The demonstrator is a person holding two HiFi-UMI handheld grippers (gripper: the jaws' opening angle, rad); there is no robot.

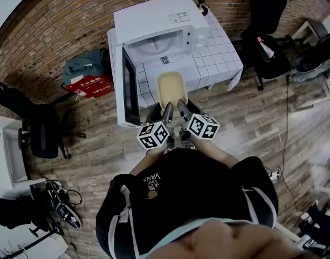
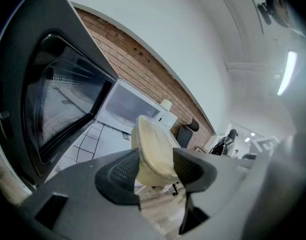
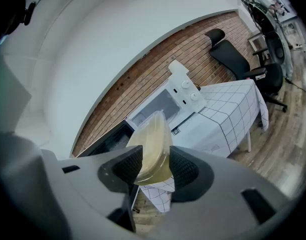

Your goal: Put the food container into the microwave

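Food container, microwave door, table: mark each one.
food container (image 1: 171,89), head view, middle of its lid.
microwave door (image 1: 130,88), head view, its dark window.
table (image 1: 221,58), head view, bare checked cloth.

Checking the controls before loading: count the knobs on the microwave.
2. Both sit on the front of the microwave, right of its open cavity: the upper knob and the lower knob just below it. None looks hidden.

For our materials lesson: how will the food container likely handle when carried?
The container looks like thin, translucent plastic: probably light and slightly flexible. Jaws pinch only its near end, so the far end may dip.
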